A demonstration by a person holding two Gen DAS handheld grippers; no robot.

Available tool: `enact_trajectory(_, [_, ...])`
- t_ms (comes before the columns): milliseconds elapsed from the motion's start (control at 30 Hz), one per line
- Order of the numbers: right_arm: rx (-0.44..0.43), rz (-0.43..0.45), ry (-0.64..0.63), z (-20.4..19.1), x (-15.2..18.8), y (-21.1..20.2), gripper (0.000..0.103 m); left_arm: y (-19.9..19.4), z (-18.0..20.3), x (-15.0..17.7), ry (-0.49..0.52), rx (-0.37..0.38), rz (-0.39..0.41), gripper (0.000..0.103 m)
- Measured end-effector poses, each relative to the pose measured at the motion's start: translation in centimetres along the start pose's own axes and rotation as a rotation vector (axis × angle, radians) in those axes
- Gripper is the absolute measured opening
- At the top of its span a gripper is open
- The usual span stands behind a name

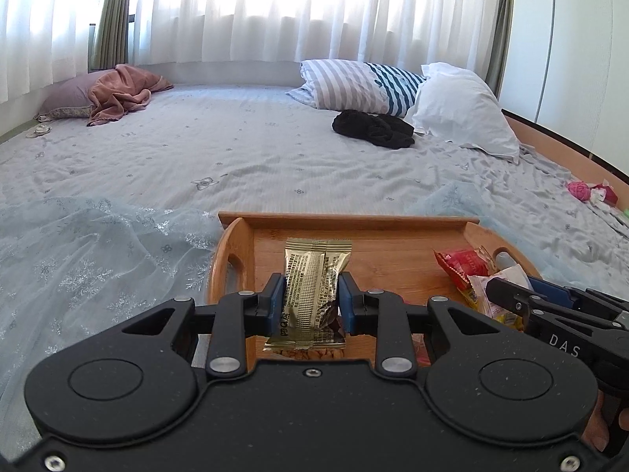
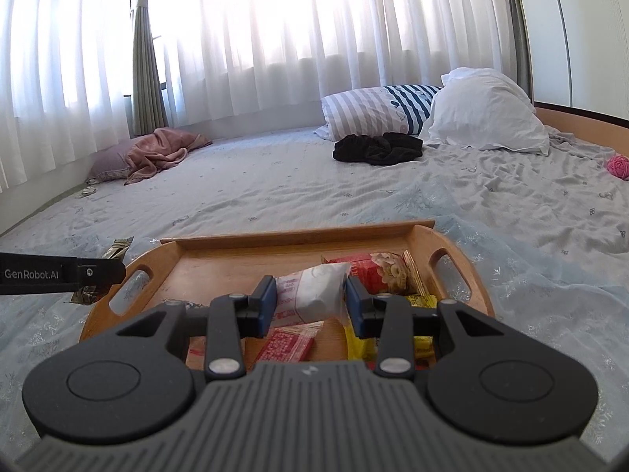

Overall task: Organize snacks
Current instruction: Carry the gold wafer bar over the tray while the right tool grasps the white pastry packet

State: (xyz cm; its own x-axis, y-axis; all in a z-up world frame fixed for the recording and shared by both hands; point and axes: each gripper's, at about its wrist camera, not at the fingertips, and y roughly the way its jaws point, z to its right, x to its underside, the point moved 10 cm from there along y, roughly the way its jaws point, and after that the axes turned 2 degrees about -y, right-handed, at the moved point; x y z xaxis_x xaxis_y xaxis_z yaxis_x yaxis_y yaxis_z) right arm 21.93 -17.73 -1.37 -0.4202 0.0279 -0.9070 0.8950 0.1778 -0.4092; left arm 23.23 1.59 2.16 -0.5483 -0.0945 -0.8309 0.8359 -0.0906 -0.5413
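My left gripper (image 1: 310, 295) is shut on a gold foil snack packet (image 1: 314, 275), held upright above the near left part of a wooden tray (image 1: 354, 222) on the bed. My right gripper (image 2: 308, 299) is shut on a white snack packet (image 2: 310, 289) with red print, over the same wooden tray (image 2: 298, 236). In the right wrist view the tray holds a red nut packet (image 2: 383, 271), a yellow packet (image 2: 359, 340) and a red-patterned packet (image 2: 287, 344). The left gripper's arm (image 2: 59, 273) enters at the left, with the gold packet (image 2: 116, 249) partly hidden behind it.
The tray sits on a pale blue sheer cloth (image 1: 98, 259) over a grey bedsheet (image 1: 236, 149). Farther back lie a black garment (image 1: 373, 128), striped and white pillows (image 1: 460, 110) and a pink blanket (image 1: 118, 96). A pink ball (image 2: 617, 167) rests at the right. A wooden bed frame (image 1: 570, 149) borders the right.
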Motion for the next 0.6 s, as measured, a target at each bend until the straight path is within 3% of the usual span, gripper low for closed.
enact_trajectory(600, [-0.048,-0.102,0.045,0.2,0.0,6.1,0.042,6.5,0.0,-1.4,0.007,-0.019,-0.041,0.028])
